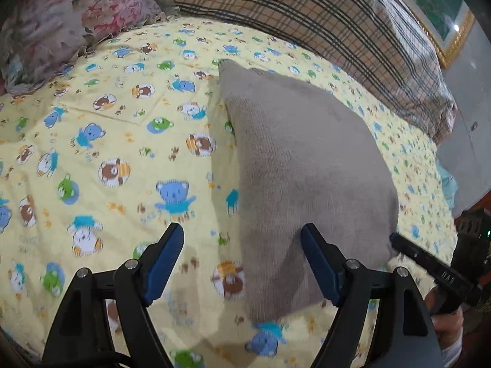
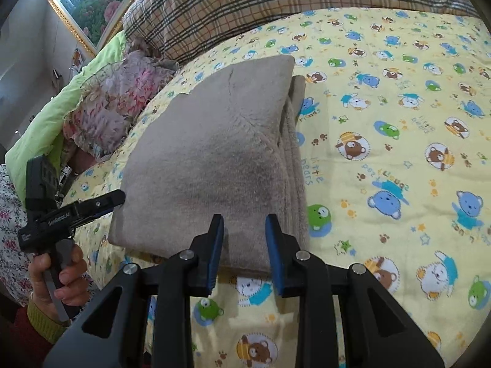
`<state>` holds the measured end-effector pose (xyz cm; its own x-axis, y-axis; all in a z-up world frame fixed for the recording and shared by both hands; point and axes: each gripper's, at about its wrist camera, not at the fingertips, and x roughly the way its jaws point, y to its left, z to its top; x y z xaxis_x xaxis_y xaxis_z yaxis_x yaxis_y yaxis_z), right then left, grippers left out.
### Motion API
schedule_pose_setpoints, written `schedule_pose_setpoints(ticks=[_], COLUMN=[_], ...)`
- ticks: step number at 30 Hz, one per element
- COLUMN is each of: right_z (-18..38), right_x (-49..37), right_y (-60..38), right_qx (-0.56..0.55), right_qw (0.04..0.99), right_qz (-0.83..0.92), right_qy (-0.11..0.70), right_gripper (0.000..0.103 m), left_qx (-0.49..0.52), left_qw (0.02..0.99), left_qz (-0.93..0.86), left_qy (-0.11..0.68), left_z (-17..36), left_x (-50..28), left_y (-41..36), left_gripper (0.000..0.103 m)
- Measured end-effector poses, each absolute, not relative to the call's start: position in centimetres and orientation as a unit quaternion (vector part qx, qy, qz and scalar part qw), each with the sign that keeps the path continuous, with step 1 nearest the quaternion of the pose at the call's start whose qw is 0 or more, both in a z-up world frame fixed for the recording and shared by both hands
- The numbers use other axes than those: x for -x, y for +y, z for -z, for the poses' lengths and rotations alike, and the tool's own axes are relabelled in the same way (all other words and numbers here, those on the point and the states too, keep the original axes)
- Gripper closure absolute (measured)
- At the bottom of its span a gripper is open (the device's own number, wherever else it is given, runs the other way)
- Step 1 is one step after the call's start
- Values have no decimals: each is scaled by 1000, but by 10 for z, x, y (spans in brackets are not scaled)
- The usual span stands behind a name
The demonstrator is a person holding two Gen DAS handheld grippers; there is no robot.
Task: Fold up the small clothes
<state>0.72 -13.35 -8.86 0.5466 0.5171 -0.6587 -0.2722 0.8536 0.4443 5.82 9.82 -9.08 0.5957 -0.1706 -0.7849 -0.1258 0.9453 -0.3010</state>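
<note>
On the bed (image 2: 399,92), the folded beige garment (image 2: 214,153) lies flat. The left gripper (image 1: 242,257) stands wide open at its near edge; the right gripper (image 2: 244,251) hovers part-open, gripping nothing. A snagged pad on withdrawal could undo the stacked folds.

plaid blanket (image 1: 307,15) cut off, painting (image 2: 89,6) cropped

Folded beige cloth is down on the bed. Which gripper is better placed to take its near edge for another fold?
Probably the right gripper: it sits centred over the beige cloth's near edge, jaws narrowly apart above the fabric. The left gripper hangs wide open at the cloth's left side, mostly over the bear-print sheet.
</note>
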Motion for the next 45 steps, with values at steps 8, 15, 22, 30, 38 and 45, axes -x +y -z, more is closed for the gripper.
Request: schedule_pose_setpoints(ticks=[8, 15, 22, 30, 38, 45], right_z=[84, 68, 65, 77, 67, 47], right_x=[19, 40, 62, 88, 108, 113], right_y=[-147, -153, -144, -137, -138, -129], right_qx=[-150, -139, -115, -94, -60, -20], right_qw=[876, 891, 903, 906, 928, 944], right_qz=[-224, -217, -214, -216, -188, -192], right_qy=[399, 373, 354, 351, 315, 269], right_gripper=[73, 64, 52, 33, 21, 0], left_qx=[153, 121, 106, 15, 9, 9], left_qw=[872, 884, 914, 937, 950, 952], left_qz=[-1, -29, -73, -105, -83, -93], left_qy=[466, 451, 384, 334, 301, 290], left_z=[106, 98, 81, 84, 77, 66], left_x=[-29, -2, 39, 76, 85, 78], left_y=[88, 72, 61, 40, 34, 36], left_gripper=[24, 24, 18, 13, 3, 0])
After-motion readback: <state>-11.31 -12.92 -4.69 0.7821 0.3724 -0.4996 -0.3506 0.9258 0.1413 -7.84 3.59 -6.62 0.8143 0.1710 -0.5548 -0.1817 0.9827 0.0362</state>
